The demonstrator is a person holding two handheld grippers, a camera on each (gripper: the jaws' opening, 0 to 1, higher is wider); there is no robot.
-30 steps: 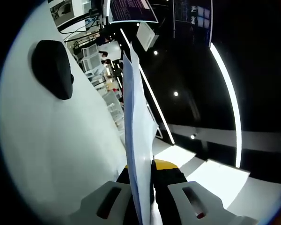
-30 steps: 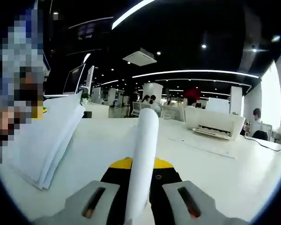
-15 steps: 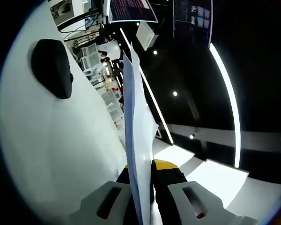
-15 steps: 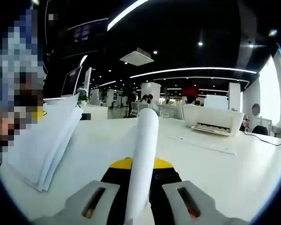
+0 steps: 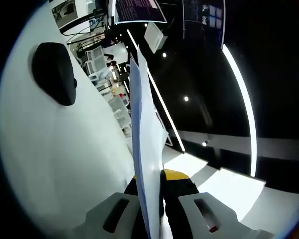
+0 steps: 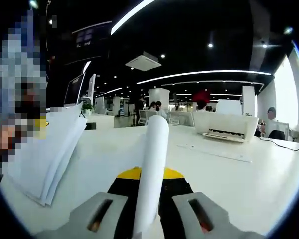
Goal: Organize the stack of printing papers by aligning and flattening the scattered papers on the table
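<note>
In the left gripper view, my left gripper point(image 5: 153, 219) is shut on a stack of white printing papers point(image 5: 142, 134), seen edge-on and rising from between the jaws. The white table point(image 5: 50, 149) fills the left side of this rolled view. In the right gripper view, my right gripper point(image 6: 148, 211) is shut on the same stack; its near edge point(image 6: 153, 164) curves up between the jaws. The stack's far end point(image 6: 52, 149) fans out at the left, lifted above the table point(image 6: 229, 179).
A black computer mouse point(image 5: 54, 72) lies on the table. Monitors point(image 6: 78, 87) stand at the back left. A white printer point(image 6: 224, 127) sits at the table's far right, with a flat sheet point(image 6: 214, 152) before it. People sit in the distance.
The right gripper view has tilted slightly, so the room sits a little lower in the picture. The papers stay gripped in both grippers.
</note>
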